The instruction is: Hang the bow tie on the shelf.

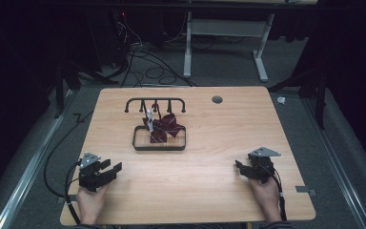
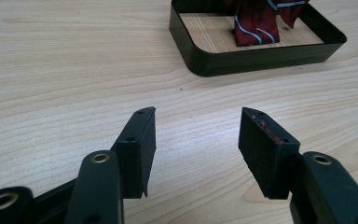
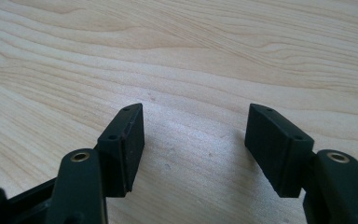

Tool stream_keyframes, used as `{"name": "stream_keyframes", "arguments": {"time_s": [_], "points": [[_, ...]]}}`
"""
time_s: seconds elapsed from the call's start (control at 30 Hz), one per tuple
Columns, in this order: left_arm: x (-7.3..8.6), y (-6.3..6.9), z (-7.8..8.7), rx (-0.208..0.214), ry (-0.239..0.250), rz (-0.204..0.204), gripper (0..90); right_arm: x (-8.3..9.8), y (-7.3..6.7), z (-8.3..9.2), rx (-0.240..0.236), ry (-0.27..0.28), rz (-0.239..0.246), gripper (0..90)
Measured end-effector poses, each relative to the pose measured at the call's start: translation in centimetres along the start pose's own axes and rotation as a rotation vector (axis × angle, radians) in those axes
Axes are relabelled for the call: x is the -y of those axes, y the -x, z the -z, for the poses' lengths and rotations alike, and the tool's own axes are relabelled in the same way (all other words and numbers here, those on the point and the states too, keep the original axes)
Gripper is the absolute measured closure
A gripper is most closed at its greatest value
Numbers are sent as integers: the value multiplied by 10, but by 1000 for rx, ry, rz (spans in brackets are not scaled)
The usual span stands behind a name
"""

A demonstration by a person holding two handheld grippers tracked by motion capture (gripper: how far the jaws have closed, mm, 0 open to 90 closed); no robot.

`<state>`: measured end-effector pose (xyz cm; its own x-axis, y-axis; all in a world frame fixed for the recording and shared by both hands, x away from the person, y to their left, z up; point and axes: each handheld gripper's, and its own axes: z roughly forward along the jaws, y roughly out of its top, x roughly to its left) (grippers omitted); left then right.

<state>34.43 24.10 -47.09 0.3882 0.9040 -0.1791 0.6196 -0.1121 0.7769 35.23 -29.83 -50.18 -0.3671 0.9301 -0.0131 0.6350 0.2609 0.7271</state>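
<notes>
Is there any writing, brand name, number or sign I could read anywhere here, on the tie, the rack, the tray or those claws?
None can be read.
The red striped tie carries stripes, no letters.
A white tag-like piece by the black rack is too small to read.
The black tray, the left claw, the right claw and the wooden table show no markings.

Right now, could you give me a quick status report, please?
Left gripper and right gripper open, empty. Red tie hanging from rack over tray. Nothing in the way.
</notes>
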Motion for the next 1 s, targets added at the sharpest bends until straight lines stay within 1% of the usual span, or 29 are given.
{"name": "stream_keyframes", "arguments": {"time_s": [0.37, 0.63, 1.0], "points": [[5, -4, -7, -15, -16, 4, 467, 0, 0, 0, 0, 0, 0, 391], [9, -6, -12, -37, -25, 2, 462, 0, 0, 0, 0, 0, 0, 391], [12, -7, -20, -68, -10, -10, 453, 0, 0, 0, 0, 0, -1, 391]]}}
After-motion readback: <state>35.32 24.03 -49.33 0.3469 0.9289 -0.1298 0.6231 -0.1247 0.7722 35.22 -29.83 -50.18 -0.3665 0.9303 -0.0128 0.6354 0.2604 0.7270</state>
